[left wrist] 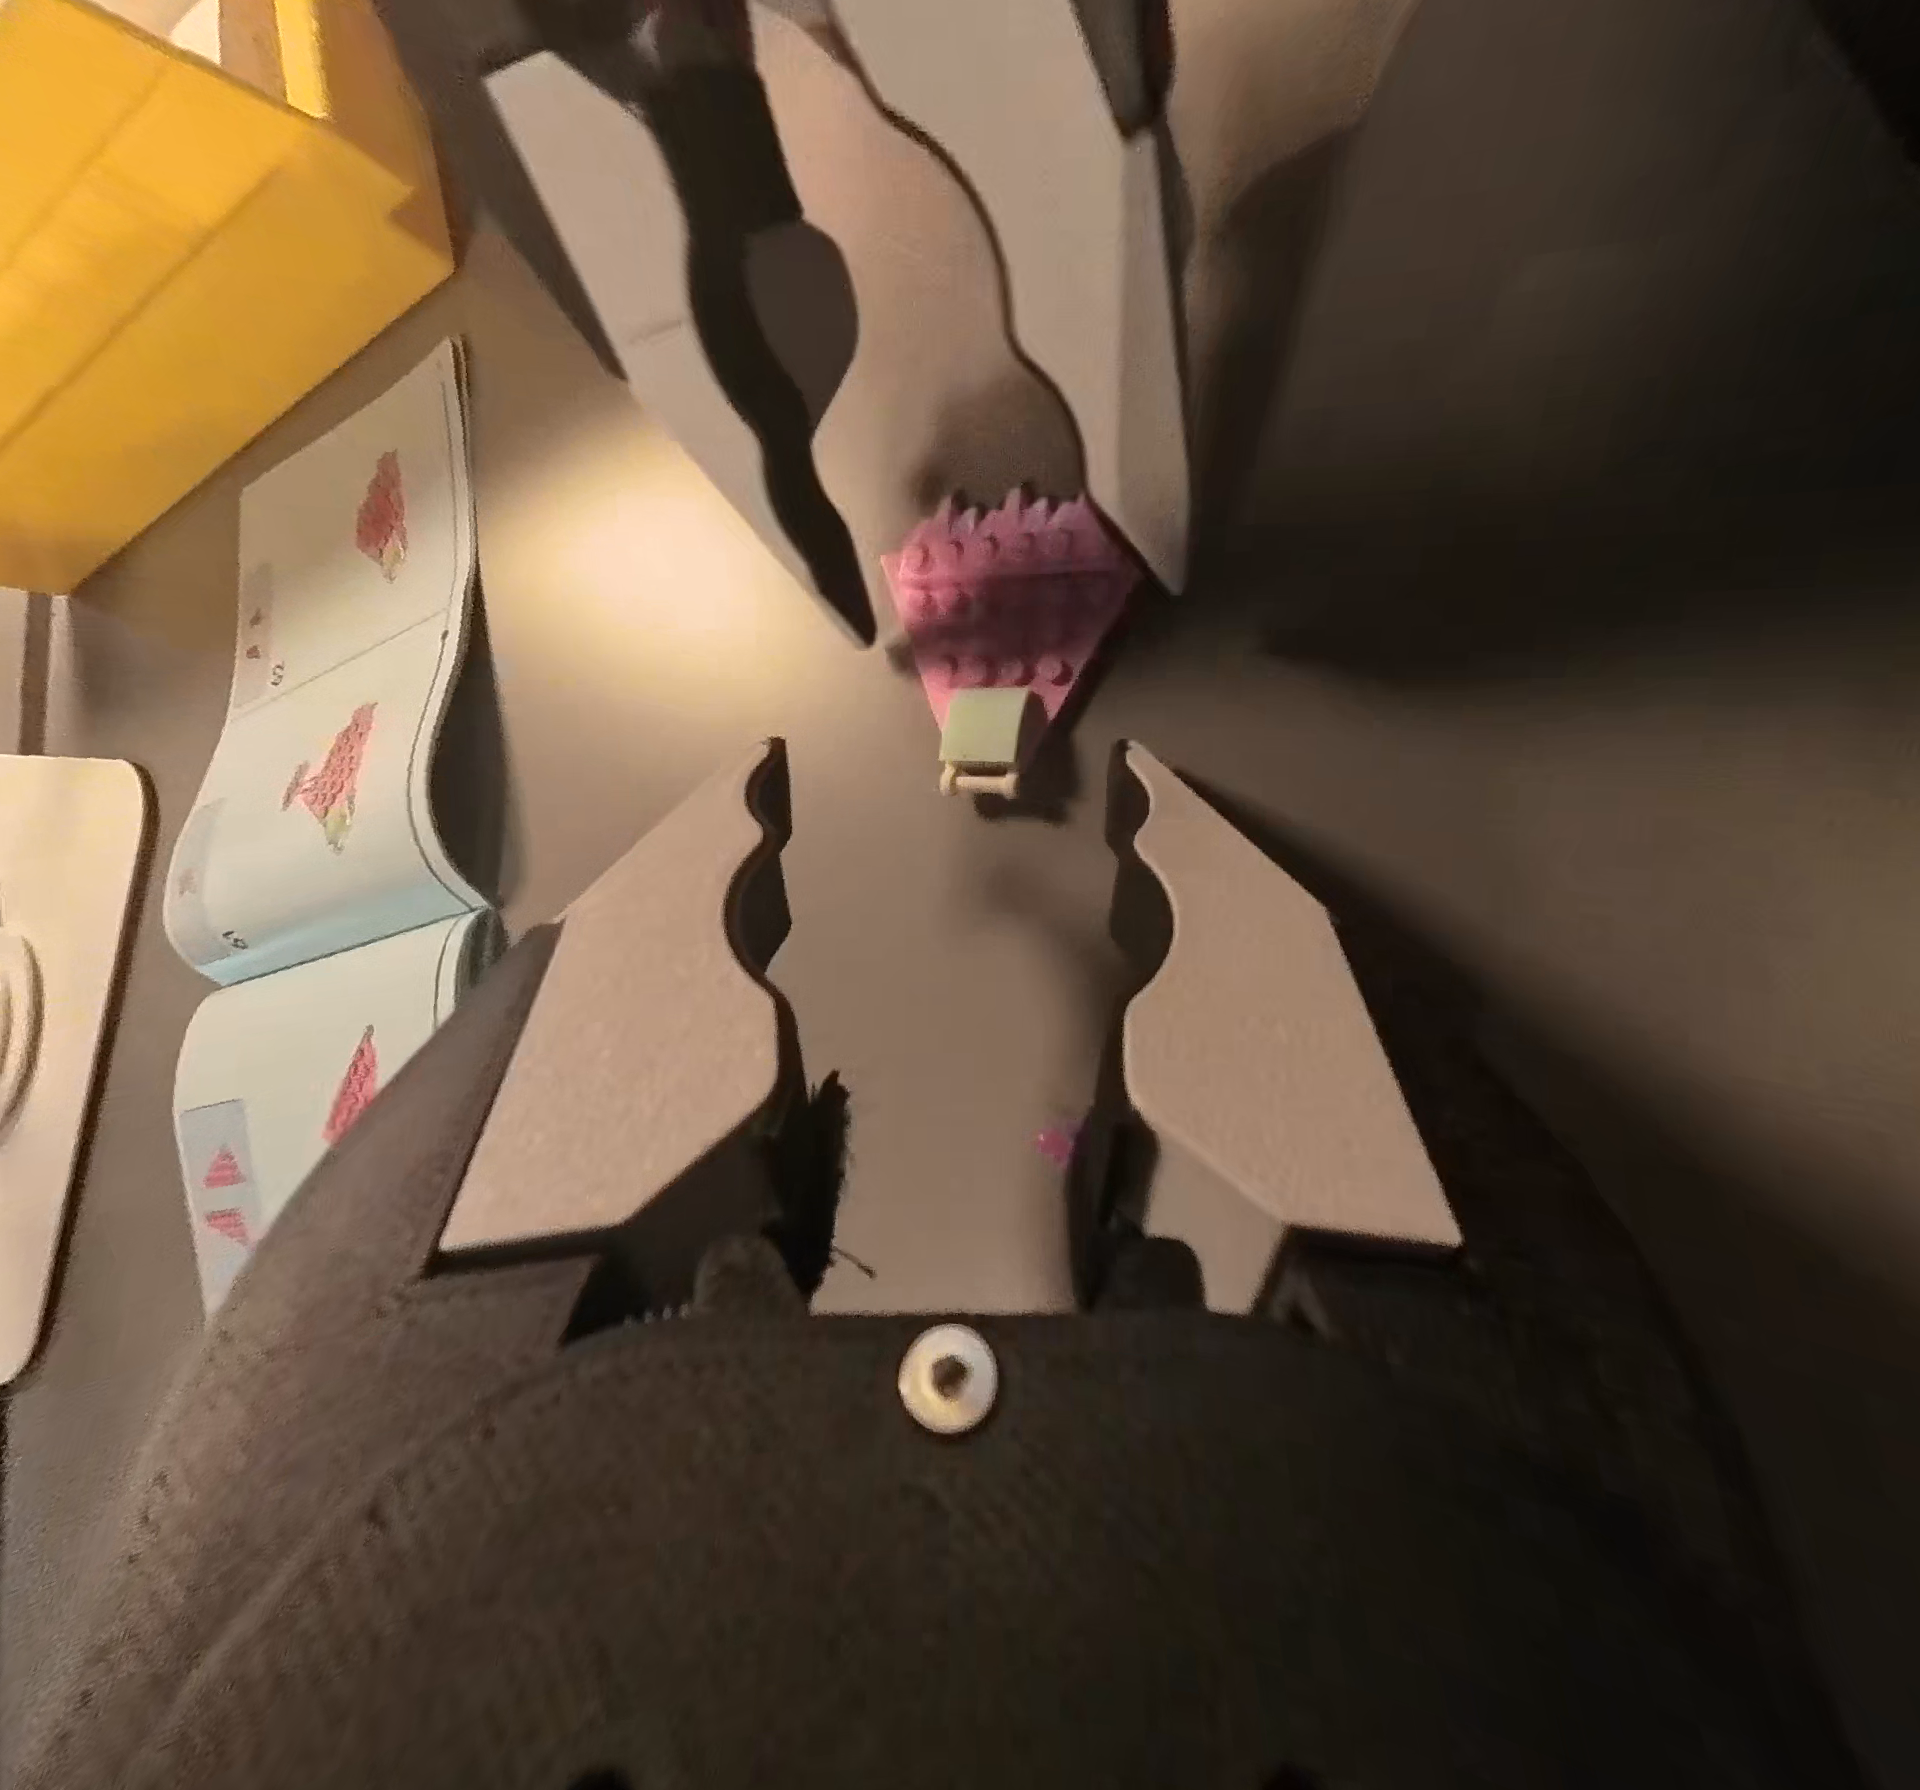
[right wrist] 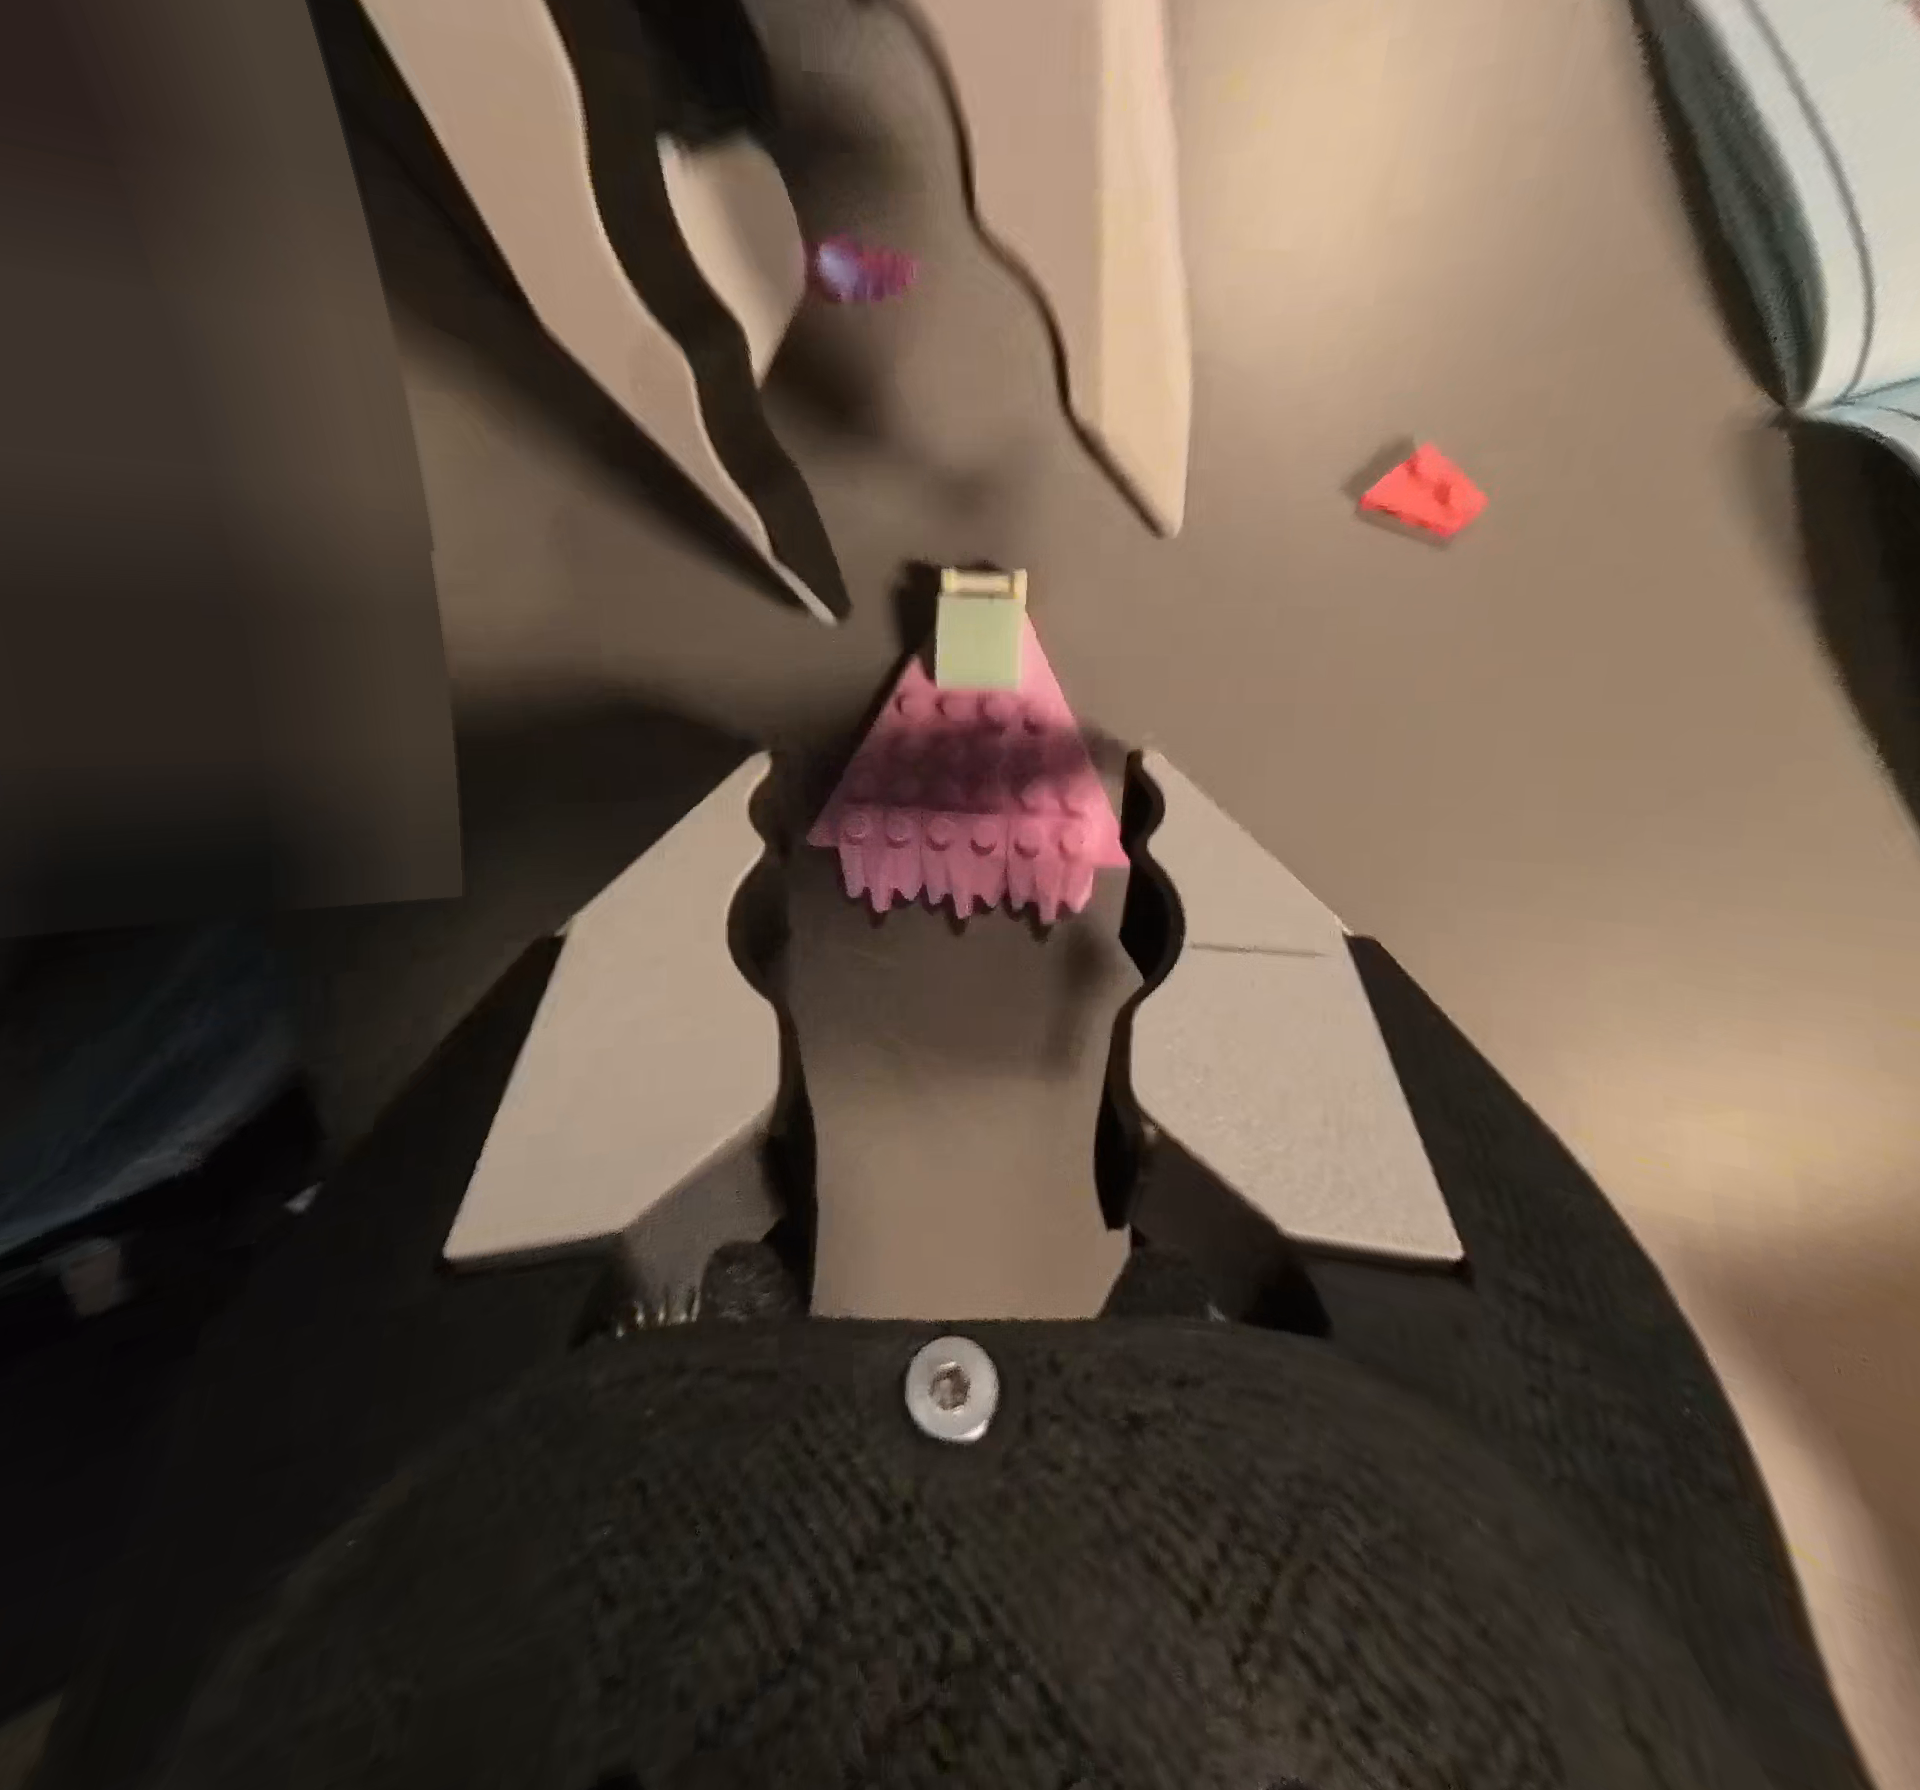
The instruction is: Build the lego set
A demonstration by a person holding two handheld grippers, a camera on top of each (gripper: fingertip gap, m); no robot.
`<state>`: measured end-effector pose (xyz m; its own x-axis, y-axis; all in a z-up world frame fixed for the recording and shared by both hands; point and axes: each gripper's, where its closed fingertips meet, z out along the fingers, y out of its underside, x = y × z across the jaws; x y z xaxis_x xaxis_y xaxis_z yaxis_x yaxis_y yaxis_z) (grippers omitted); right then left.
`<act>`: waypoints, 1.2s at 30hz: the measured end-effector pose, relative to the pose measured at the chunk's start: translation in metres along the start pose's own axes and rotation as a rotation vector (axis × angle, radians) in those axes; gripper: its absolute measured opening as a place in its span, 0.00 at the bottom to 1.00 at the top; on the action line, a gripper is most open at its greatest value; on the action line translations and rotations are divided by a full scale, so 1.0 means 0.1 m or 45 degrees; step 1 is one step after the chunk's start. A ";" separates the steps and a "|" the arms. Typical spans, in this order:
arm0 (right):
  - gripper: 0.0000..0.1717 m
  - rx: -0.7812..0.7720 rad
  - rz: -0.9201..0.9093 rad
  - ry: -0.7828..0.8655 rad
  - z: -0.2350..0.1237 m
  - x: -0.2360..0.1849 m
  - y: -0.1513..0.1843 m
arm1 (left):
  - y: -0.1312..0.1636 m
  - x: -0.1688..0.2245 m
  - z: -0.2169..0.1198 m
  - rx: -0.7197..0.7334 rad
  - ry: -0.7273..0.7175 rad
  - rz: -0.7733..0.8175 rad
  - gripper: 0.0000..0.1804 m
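Both hand-held grippers are seen spread wide over a grey desk, facing each other across a small pink brick assembly (right wrist: 966,805). Nothing is gripped by either one.

The right hand-held gripper (right wrist: 948,774) is placed so that the wide, toothed end of the assembly lies between its fingertips. Its right fingertip (right wrist: 1143,784) sits just beside the pink corner; whether it touches cannot be told through the blur. A gap is visible between the left fingertip and the pink edge, so the piece is judged to be resting on the desk, not clamped.

The left hand-held gripper (left wrist: 951,764) is held open at the narrow end, just short of the pale green tile (left wrist: 982,727) fixed at the tip of the triangle. No contact is seen there.

The assembly is lying flat, studs up, near the middle of the desk, which seems to suit an approach from both ends.

Toward one edge of the desk, an open instruction booklet (left wrist: 343,732) with pink drawings is laid beside a yellow box (left wrist: 187,213). A loose red wedge plate (right wrist: 1423,493) is left well apart from the assembly, and a small purple piece (right wrist: 862,270) lies behind the left hand-held gripper's fingers.
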<state>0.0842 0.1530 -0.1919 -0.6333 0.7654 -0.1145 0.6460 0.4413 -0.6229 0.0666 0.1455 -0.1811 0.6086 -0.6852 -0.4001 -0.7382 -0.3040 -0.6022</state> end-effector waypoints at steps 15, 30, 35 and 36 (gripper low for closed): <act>0.16 0.024 0.062 -0.014 -0.01 -0.04 0.04 | -0.03 0.16 0.09 -0.010 0.209 -0.129 0.27; 0.32 0.004 -0.631 0.505 -0.08 -0.06 -0.07 | -0.05 0.04 0.03 0.111 0.537 -0.725 0.10; 0.16 -0.123 -1.021 0.758 -0.05 0.06 -0.08 | -0.01 -0.06 -0.02 0.148 0.495 -0.822 0.10; 0.14 -0.146 -1.069 0.793 -0.03 0.07 -0.08 | 0.01 -0.08 -0.02 0.147 0.487 -0.841 0.10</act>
<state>0.0757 0.1563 -0.1848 -0.5865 0.2842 0.7584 0.1581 0.9586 -0.2370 0.0609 0.1495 -0.1774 0.7538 -0.5732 0.3213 -0.2091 -0.6727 -0.7097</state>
